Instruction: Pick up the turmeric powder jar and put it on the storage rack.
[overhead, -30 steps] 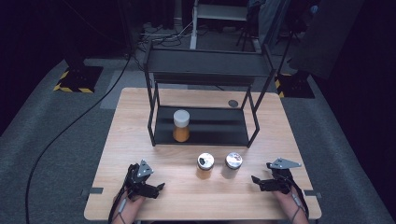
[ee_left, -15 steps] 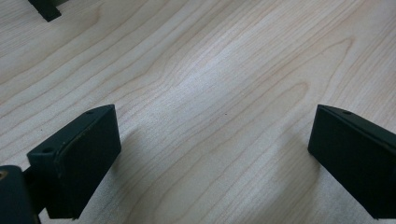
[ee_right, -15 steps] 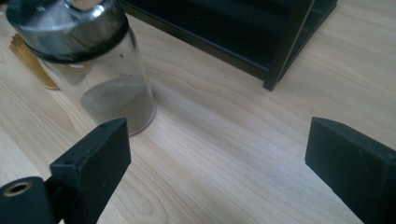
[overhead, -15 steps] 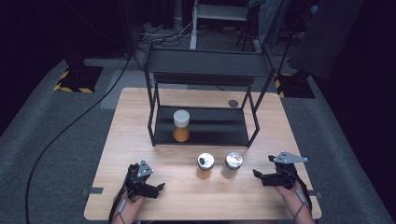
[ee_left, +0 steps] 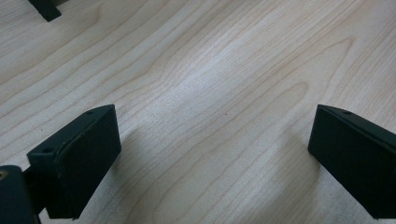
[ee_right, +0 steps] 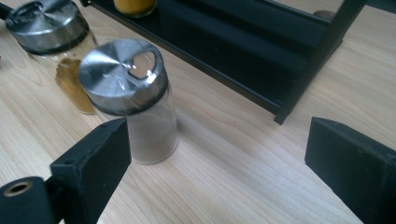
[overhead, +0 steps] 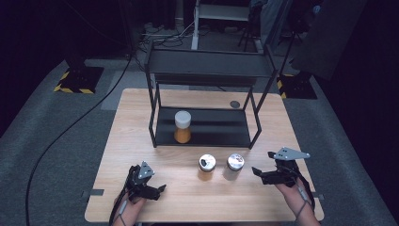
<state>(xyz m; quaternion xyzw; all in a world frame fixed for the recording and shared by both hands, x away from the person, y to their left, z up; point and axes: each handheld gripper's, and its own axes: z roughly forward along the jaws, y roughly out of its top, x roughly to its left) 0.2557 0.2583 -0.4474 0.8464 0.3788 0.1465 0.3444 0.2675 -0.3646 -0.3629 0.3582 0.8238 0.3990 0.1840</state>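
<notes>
One jar (overhead: 182, 126) sits on the rack's (overhead: 207, 134) lower shelf; two shakers stand on the worktop (overhead: 141, 117) just in front, so stowing looks about a third done. Right claw (ee_right: 215, 163) gapes wide, nothing held, near shaker (ee_right: 133, 102) just ahead. Left claw (ee_left: 210, 154) wide too, over bare wood. Shelf has room right of the jar; watch the rack's front post (ee_right: 313, 60).

right tongs (overhead: 260, 173) | edged up-table and inward since 1.0 s ago | nearer right spice jar (overhead: 235, 163)
</notes>
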